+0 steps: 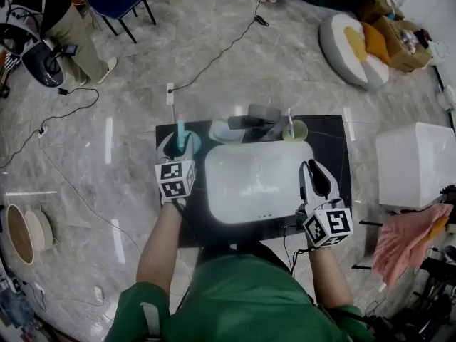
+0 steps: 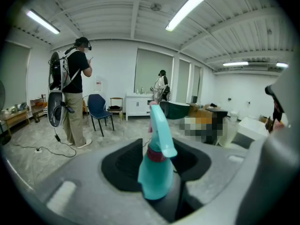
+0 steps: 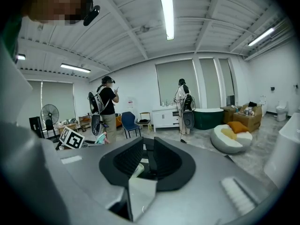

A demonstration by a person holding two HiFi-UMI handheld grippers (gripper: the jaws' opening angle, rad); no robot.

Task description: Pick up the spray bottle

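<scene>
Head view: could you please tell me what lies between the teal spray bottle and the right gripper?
The white rectangular sink basin lies there, in the head view.

Spray bottle base hidden

Right gripper low at six o'clock, black jaws a narrow slit apart, nothing pinched. Nine o'clock: a person with a backpack, blue chair just beside. Beanbag at four o'clock.
</scene>
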